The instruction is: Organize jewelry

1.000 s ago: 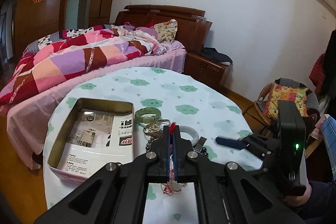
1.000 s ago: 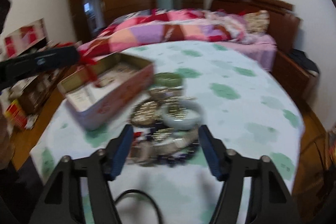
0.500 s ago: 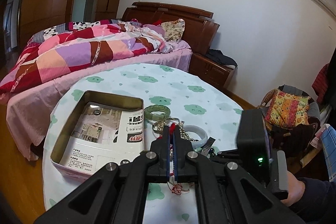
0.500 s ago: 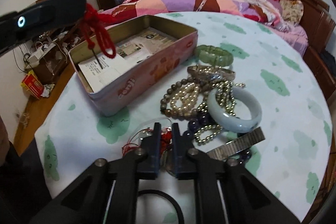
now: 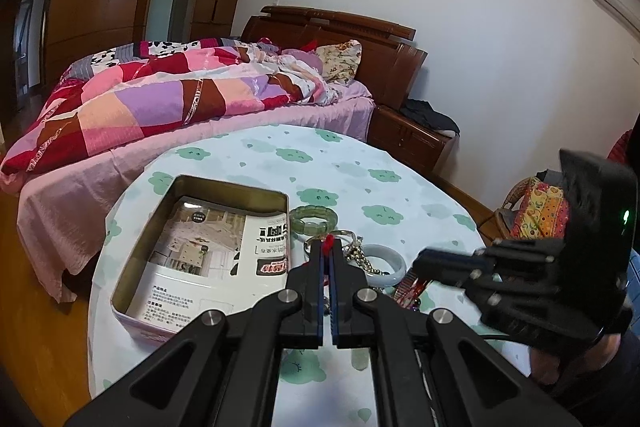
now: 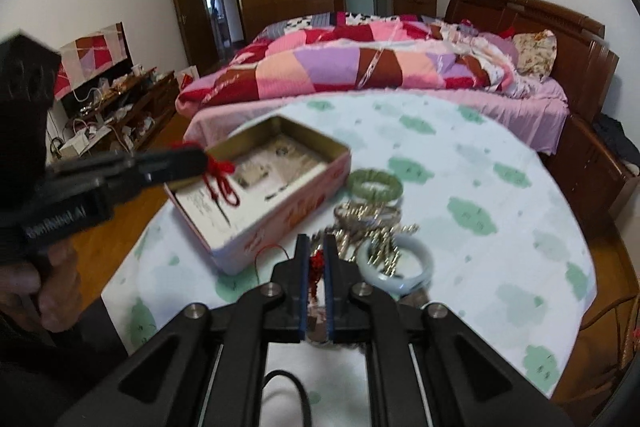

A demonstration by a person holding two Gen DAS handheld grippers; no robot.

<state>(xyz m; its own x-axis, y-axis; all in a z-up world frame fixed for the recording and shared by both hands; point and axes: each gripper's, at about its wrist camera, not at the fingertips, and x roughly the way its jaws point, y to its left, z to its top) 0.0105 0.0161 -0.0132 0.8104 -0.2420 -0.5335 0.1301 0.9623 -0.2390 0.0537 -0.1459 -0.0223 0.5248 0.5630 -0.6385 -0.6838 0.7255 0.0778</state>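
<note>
1. Left gripper [image 5: 328,253]: jaws closed on a red cord [image 6: 218,179]. In the right wrist view the cord hangs from the tips in loops with a dark tail, above the near end of the tin

2. Right gripper [image 6: 316,259]: jaws have just been closing and now pinch a second red string [image 6: 317,263]. A thin red loop of it arcs out to the left of the tips, above the tablecloth

3. Tin box [image 5: 140,267]: open, rectangular, pink outside, resting on the left part of the table. A printed paper sheet [image 5: 208,263] lies flat inside it. Whether any jewelry lies inside cannot be told

4. Jewelry pile: lies on the tablecloth just beside the right side of the tin, outside it
   - Green bangle [image 6: 374,185]: farthest item of the pile, flat on the cloth
   - Metal bracelets and bead chains [image 6: 368,223]: tangled between the green bangle and the white one; blurred in the right wrist view
   - White bangle [image 6: 412,267]: nearest, flat, with bead chains lying across its ring

5. Table [image 5: 360,167]: round, covered by a white cloth with green cloud prints

6. Person: a hand [image 6: 52,287] holds the handle of the left gripper, at the left edge of the right wrist view

7. Background: a bed with a patchwork quilt [image 5: 160,99] stands beyond the table
</note>
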